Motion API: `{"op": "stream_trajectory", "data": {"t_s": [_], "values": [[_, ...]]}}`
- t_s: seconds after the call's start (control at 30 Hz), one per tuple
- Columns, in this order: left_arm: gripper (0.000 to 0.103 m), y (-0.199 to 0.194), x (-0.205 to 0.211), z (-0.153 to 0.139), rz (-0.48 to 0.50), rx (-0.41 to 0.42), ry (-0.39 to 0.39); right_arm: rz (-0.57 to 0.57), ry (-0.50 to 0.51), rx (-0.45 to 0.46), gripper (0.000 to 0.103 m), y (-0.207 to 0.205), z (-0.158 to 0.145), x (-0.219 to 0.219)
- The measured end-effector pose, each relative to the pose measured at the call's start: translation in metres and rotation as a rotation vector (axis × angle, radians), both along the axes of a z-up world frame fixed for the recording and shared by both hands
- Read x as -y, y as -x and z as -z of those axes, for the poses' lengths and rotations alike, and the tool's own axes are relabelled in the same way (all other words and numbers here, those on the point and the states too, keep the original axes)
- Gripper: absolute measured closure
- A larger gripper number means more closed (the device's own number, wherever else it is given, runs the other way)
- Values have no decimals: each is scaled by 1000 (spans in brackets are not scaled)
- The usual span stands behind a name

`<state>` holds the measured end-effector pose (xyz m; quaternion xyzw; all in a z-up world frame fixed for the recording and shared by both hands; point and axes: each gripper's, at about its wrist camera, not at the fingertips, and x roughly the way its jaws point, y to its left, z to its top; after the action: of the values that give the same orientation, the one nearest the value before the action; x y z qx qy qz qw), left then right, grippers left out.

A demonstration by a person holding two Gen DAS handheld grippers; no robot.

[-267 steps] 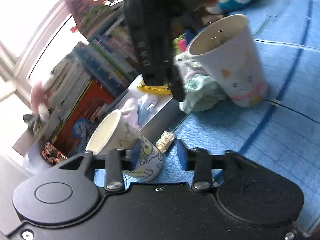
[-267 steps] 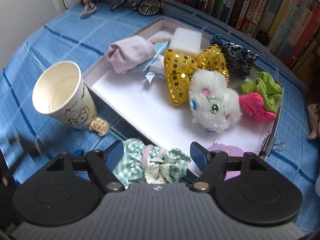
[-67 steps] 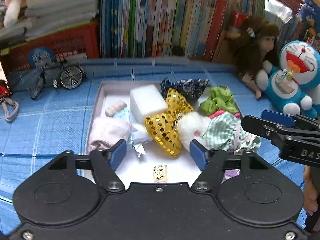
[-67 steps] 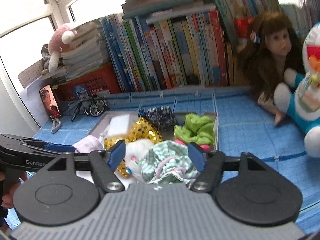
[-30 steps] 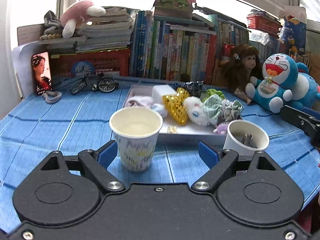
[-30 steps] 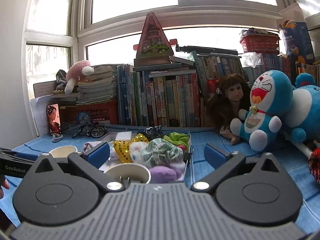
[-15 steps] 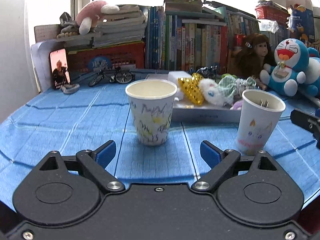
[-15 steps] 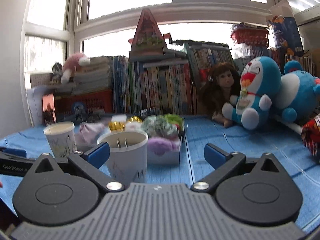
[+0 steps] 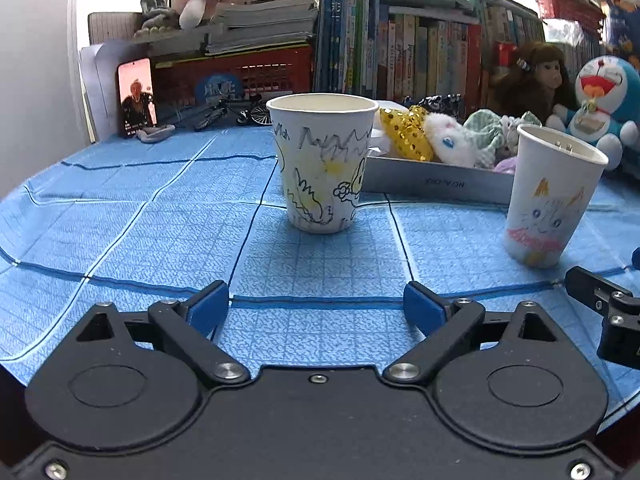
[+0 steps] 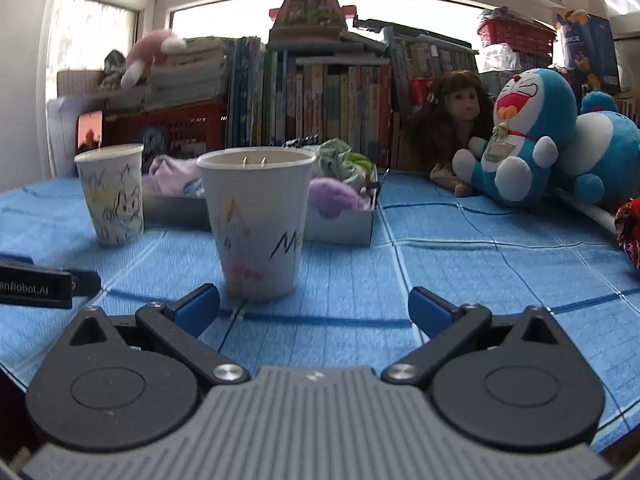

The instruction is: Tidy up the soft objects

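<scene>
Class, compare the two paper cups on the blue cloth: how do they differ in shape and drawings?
The left cup is shorter and wider; the right cup is taller and narrower. The left cup bears black scribbles with yellow patches; the right cup shows a cat face with yellow ears and pink below. Two staples show inside the right cup's rim; none show in the left. Both stand upright before the tray.

The near cup [image 10: 256,224] blurs in the right wrist view; the tray [image 10: 340,226] sits half hidden behind it, and the red toy [image 10: 629,232] is cut off at right
</scene>
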<state>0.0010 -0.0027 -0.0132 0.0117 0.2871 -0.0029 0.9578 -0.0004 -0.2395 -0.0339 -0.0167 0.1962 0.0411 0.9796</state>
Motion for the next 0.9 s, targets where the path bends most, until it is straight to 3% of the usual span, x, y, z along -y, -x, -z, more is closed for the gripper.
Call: {"op": "stream_trajectory", "data": {"t_s": [0.27, 0.9], "values": [[0, -4, -2, 3, 7, -2, 14, 23, 31, -35, 0, -4, 4, -7], [0, -5, 0, 5, 14, -7, 3, 14, 5, -91, 0, -11, 5, -4]]}}
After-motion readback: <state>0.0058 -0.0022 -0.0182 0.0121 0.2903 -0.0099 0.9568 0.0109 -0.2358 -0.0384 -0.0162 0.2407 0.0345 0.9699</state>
